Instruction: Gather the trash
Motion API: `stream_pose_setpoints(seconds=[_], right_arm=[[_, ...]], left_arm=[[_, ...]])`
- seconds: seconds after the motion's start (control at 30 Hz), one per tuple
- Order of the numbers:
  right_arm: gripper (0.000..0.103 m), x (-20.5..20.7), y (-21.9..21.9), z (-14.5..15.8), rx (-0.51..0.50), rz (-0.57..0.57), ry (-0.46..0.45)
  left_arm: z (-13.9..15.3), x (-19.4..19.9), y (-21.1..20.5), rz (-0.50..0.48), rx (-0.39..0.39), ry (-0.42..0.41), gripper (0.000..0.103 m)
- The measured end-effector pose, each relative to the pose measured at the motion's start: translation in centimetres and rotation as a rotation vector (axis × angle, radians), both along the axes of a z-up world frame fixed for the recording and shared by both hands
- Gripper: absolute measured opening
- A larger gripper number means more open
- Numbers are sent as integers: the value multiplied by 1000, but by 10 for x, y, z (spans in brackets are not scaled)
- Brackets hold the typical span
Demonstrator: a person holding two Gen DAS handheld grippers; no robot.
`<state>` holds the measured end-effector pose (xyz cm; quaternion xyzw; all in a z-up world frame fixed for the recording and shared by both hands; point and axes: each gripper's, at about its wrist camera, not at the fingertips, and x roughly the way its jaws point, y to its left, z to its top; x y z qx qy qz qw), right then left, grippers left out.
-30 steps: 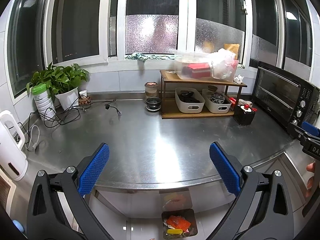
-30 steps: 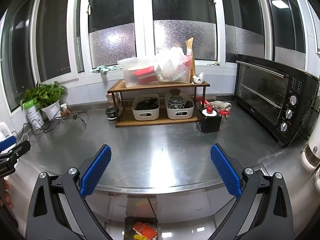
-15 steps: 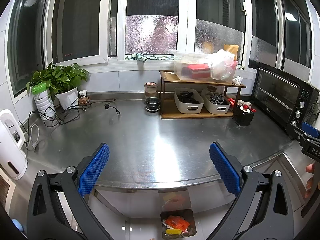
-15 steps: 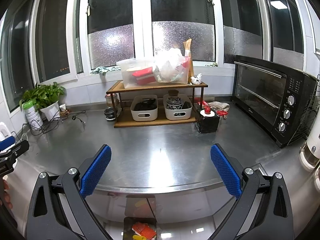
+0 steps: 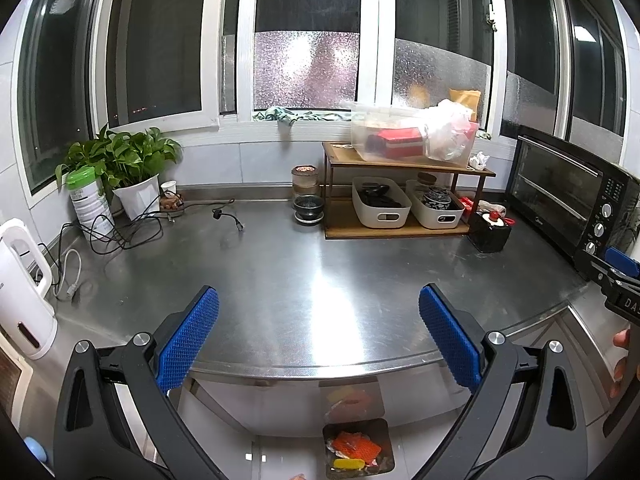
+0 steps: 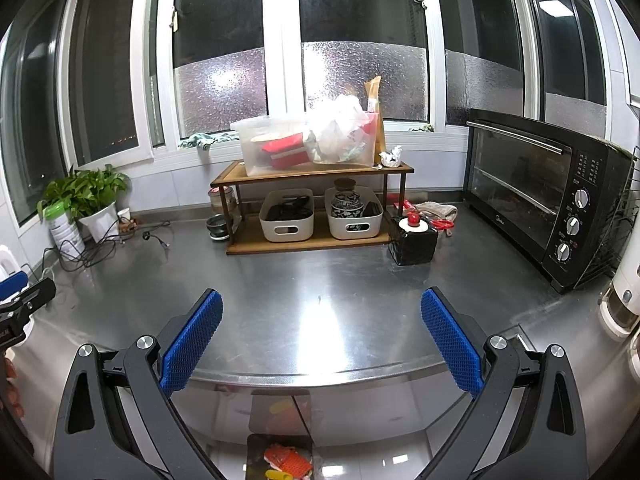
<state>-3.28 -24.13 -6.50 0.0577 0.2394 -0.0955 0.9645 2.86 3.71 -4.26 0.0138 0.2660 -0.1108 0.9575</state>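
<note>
The left hand-held gripper is wide open and holds nothing. The right hand-held gripper is wide open and empty too. Both hang over the front edge of the shiny counter. The trash, orange and yellow bits, sits in a dark bin on the floor below the counter edge.

Glossy brushed-metal counter, wooden shelf, frosted rough window glass.
</note>
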Motion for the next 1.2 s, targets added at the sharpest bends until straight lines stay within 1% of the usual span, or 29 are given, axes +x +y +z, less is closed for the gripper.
stream_pose_setpoints(seconds=[0.2,0.4,0.57,0.67,0.8,0.9,1.03,1.2], right_arm=[[100,2,-1,0,4,2,3],[100,6,-2,0,8,-2,1],[100,9,-3,-2,10,4,14],[100,11,-3,-3,12,6,19],[100,12,-2,-5,9,10,23],[100,13,-1,-6,8,9,27],[100,13,0,-6,4,14,30],[100,12,4,-6,-4,18,32]], left_arm=[[0,3,1,-5,-33,16,95],[0,6,5,23,-58,32,95],[-3,9,4,41,-39,44,95],[-3,10,6,42,-54,50,95],[-4,9,7,47,-53,39,95],[-4,7,9,32,-66,33,95],[-4,3,8,27,-59,13,94],[-5,4,8,12,-69,26,95]])
